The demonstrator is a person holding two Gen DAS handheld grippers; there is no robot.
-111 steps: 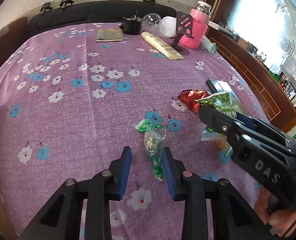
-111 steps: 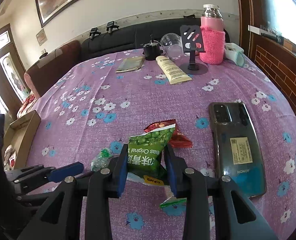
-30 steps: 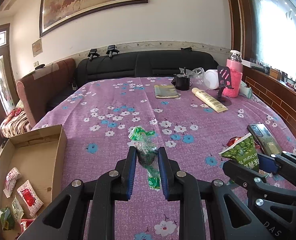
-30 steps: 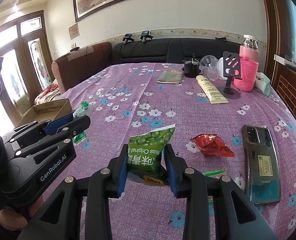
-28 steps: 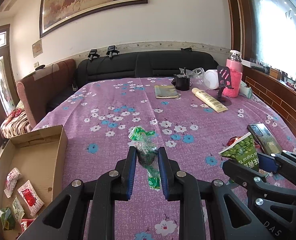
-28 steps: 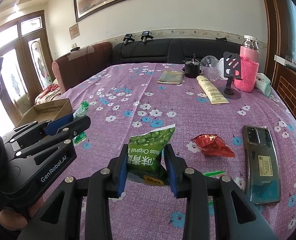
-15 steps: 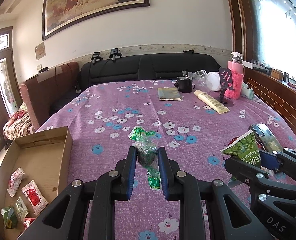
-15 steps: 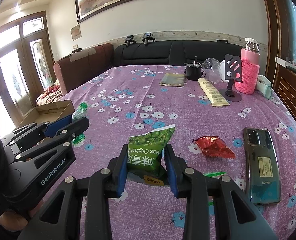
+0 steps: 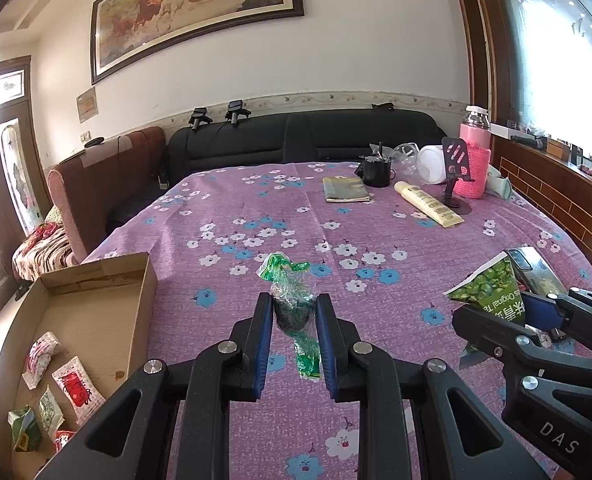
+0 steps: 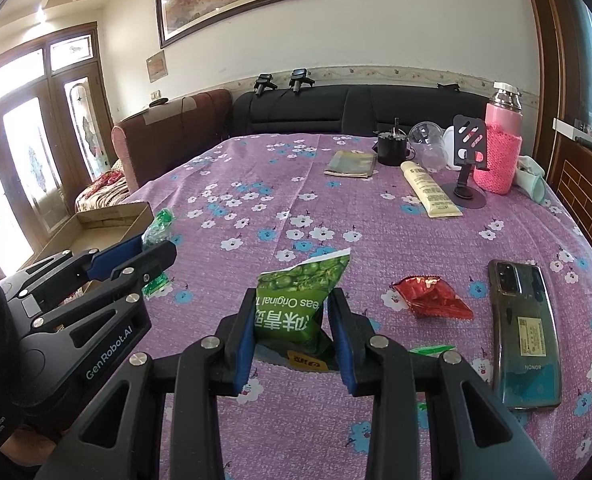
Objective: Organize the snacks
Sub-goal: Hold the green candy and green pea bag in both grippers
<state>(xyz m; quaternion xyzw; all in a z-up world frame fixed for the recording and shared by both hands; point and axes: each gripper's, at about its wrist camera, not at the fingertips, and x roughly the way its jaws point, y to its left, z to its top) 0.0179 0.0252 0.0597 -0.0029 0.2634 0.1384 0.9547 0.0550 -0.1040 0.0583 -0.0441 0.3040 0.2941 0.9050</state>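
My left gripper [image 9: 294, 312] is shut on a small clear-and-green snack packet [image 9: 292, 300], held above the purple flowered tablecloth [image 9: 256, 216]. My right gripper [image 10: 292, 312] is shut on a green pea snack bag [image 10: 296, 304], also lifted off the cloth. Each view shows the other gripper: the left gripper [image 10: 152, 248] at the left edge, the right gripper [image 9: 508, 316] at the right with the pea bag [image 9: 492, 292]. An open cardboard box [image 9: 96, 320] with several snack packets [image 9: 72, 388] sits at the table's left side. A red snack packet [image 10: 432, 300] lies on the cloth.
A phone [image 10: 524, 336] lies at the right on the cloth. At the far end are a cream tube [image 10: 430, 194], a phone stand [image 10: 468, 160], a pink-sleeved bottle [image 10: 502, 148], a black cup [image 10: 392, 148], a flat booklet [image 10: 352, 168]. Sofas line the far side.
Both grippers keep their hold on their packets. The left view has tilted up slightly; the right gripper has barely shifted.
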